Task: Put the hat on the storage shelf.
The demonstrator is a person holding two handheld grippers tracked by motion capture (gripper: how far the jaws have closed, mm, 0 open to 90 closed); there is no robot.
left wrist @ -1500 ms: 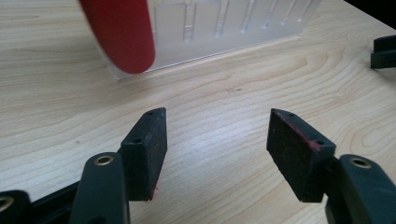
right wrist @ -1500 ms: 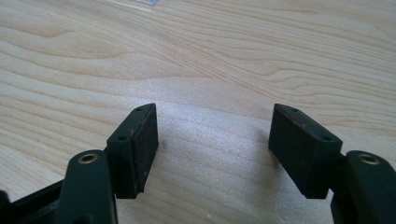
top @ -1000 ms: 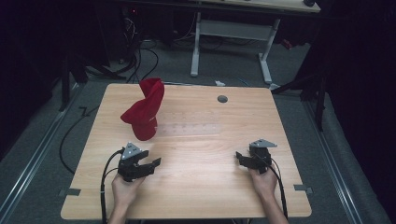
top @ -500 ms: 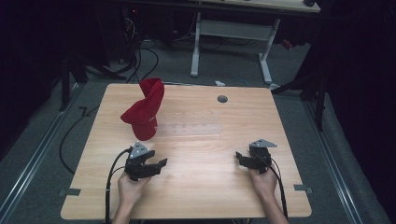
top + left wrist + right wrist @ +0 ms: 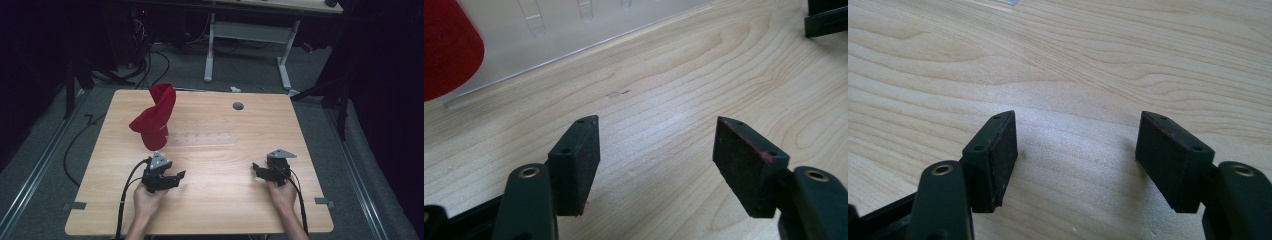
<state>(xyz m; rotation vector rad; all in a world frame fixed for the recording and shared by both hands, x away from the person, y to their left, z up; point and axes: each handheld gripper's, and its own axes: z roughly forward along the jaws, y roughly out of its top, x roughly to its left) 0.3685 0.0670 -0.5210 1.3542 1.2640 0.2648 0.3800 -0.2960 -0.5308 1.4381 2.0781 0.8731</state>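
A red cloth point(image 5: 153, 121) stands twisted upright at the table's back left, on the left end of a clear plastic plate point(image 5: 202, 135). In the left gripper view the red cloth point(image 5: 446, 45) shows at the top left, resting on the clear plate point(image 5: 574, 30). My left gripper point(image 5: 177, 177) is held low over the wood in front of the cloth, jaws pointing right, open and empty point(image 5: 656, 122). My right gripper point(image 5: 256, 171) hovers at the front right, jaws pointing left, open with nothing between them point(image 5: 1075, 117).
The wooden table point(image 5: 215, 210) has a round grey cable cap point(image 5: 238, 106) near its back edge. Part of the right gripper point(image 5: 826, 17) shows far off in the left gripper view. Black cables trail off the front edge. A white desk frame point(image 5: 250, 35) stands behind.
My left hand has shifted a little to the right and slightly lower, jaws still open. The right hand and the red cloth have stayed put.
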